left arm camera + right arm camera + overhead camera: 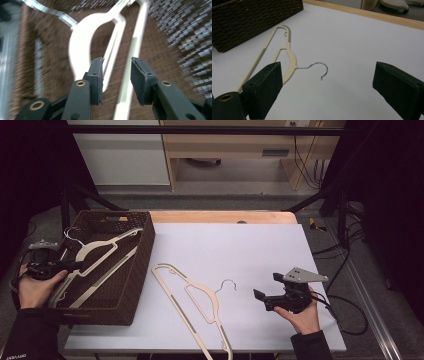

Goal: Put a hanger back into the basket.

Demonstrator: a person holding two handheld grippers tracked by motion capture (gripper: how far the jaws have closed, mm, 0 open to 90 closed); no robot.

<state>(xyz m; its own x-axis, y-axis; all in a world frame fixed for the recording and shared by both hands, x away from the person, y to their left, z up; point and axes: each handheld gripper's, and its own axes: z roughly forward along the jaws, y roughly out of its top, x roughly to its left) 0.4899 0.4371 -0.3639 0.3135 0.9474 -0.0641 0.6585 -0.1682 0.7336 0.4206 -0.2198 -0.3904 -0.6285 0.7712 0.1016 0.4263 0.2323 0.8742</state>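
A cream hanger [100,247] lies aslant inside the dark wicker basket [145,255] at the table's left. My left gripper [74,265] hovers over the basket's left side. In the left gripper view, the left gripper [117,75] has its jaws apart just above that hanger [80,42], with the pads touching nothing. A second cream hanger [200,295] with a metal hook lies flat on the white tabletop [240,245]. My right gripper [266,286] rests to the right of the hook, wide open and empty. From the right gripper [328,75] itself, that hanger [292,60] lies ahead to the left.
The basket [249,20] stands at the white board's left edge, with a wooden strip [225,216] of table behind the board. A cable [345,312] trails from the right gripper over the table's right edge. Cabinets and a dark frame stand beyond the table.
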